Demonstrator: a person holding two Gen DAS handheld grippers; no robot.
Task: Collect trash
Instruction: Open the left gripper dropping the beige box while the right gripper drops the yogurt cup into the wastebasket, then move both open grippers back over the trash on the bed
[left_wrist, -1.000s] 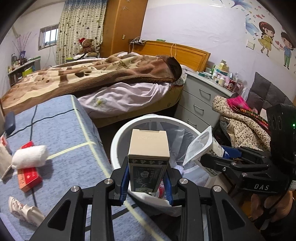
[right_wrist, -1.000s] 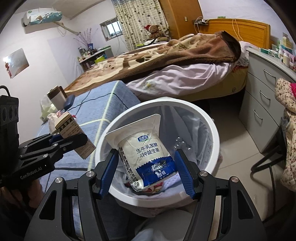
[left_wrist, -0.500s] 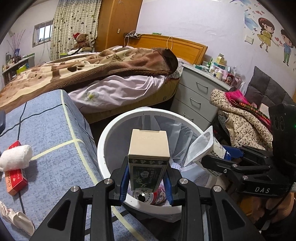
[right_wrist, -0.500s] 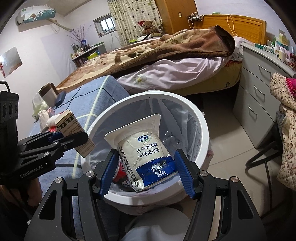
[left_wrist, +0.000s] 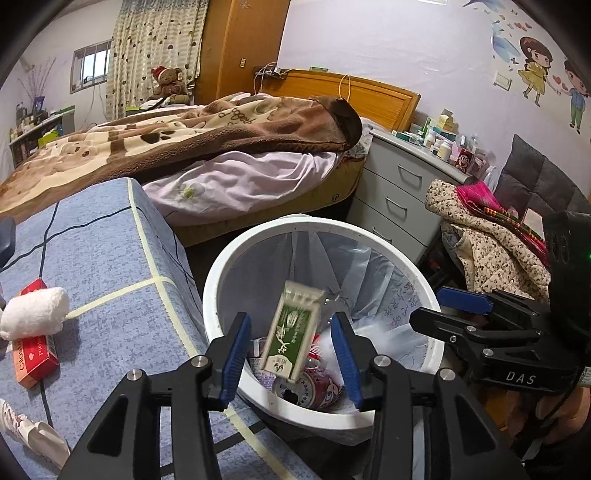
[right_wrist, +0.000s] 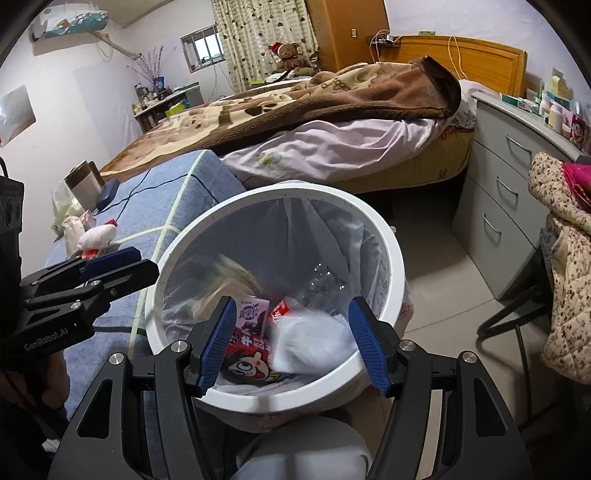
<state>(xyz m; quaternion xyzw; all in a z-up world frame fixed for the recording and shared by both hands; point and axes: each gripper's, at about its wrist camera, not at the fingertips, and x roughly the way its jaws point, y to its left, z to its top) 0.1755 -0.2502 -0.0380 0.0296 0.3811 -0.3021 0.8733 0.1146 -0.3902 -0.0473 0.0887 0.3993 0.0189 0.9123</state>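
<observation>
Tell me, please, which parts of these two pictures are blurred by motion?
Left wrist view: the green carton between the open tongs is slightly smeared, as is a white pouch. Right wrist view: a pale streak and the pouch in the bin are smeared; the room looks sharp.

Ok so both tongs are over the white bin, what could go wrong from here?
1. The green carton, loose between the left tongs whose jaws have just been opening, is tilted; it will probably land inside the white bin, but could clip the rim.
2. The red box and white roll on the blue surface could be forgotten.
</observation>
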